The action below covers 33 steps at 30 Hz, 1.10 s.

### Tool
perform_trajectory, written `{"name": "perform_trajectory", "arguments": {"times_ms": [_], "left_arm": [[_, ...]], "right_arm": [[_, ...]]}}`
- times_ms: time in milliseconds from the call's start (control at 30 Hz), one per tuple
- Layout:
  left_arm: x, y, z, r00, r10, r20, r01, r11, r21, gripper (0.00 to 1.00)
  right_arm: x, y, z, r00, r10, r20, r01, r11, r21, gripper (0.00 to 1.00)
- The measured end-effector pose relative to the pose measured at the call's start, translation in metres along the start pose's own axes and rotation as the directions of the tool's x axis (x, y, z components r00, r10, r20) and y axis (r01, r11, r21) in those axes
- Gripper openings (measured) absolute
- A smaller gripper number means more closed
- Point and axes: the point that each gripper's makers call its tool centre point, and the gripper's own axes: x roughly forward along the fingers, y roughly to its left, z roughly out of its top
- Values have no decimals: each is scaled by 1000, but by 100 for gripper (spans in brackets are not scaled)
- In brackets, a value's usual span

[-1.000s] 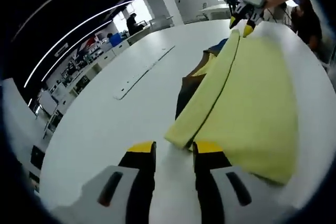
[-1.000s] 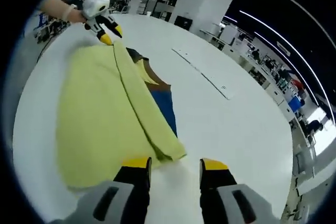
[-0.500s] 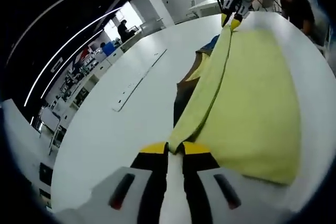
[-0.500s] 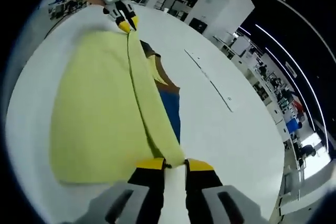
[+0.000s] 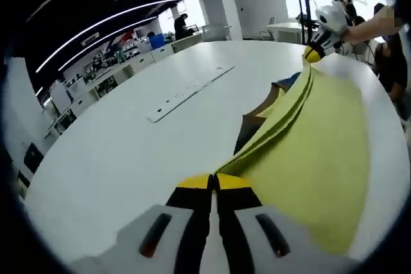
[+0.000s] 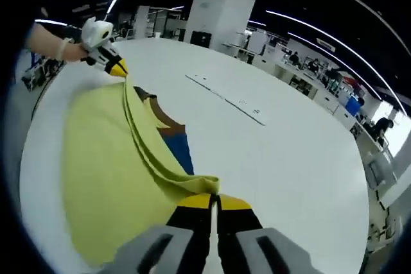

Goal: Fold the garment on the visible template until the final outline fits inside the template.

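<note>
Now I have both tongs, left gripper (image 5: 212, 182) and right gripper (image 6: 214, 201), pinched on the yellow garment (image 5: 321, 133) edge, mid-fold; next I judge carrying it across evenly.

Yellow garment (image 5: 321, 139) hides most of the template (image 5: 253, 129).

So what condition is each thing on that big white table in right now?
Left hand-held gripper: shut on a corner of the yellow garment.
Right hand-held gripper: shut on the opposite corner.
Yellow garment: partly folded, pinched edge lifted off the table.
Template: flat, mostly covered by the garment.
White table: bearing garment and template.
</note>
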Motion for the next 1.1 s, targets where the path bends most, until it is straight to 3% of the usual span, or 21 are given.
{"name": "perform_trajectory", "arguments": {"times_ms": [100, 167, 233, 333, 433, 700, 767, 867, 933, 1100], "left_arm": [[6, 6, 0, 1000, 5, -3, -5, 997, -72, 0], [10, 7, -3, 1000, 1, -18, -3, 990, -139, 0], [14, 9, -5, 999, 1, -34, -7, 980, -199, 0], [17, 11, -6, 999, 3, -43, -12, 977, -212, 0], [19, 10, -8, 998, 0, -61, -14, 974, -225, 0], [20, 7, -4, 999, -13, -45, 3, 977, -214, 0], [19, 9, 0, 1000, -9, -19, 4, 966, -259, 0], [17, 5, 2, 1000, -30, -3, 29, 967, -253, 9], [15, 1, 2, 999, -50, 7, 50, 966, -252, 19], [5, -26, 10, 981, -181, 71, 193, 949, -248, 45]], "right_arm": [[2, -2, -4, 1000, -6, -13, 6, 1000, 12, 0], [5, 0, -10, 1000, 13, -24, -10, 993, 113, 0], [6, -3, -12, 1000, 0, -25, 3, 988, 152, 0], [9, -4, -15, 999, -2, -35, 9, 982, 190, 0], [12, -3, -19, 999, 7, -44, 8, 948, 318, 0], [12, 0, -19, 999, 16, -38, -5, 962, 274, 0], [10, 0, -18, 999, 23, -30, -15, 966, 256, 0], [6, -1, -16, 1000, 24, -3, -22, 964, 265, 17], [4, 1, -11, 998, 38, 40, -49, 947, 318, 28], [-4, 5, -12, 996, 53, 78, -76, 941, 330, 56]]}}
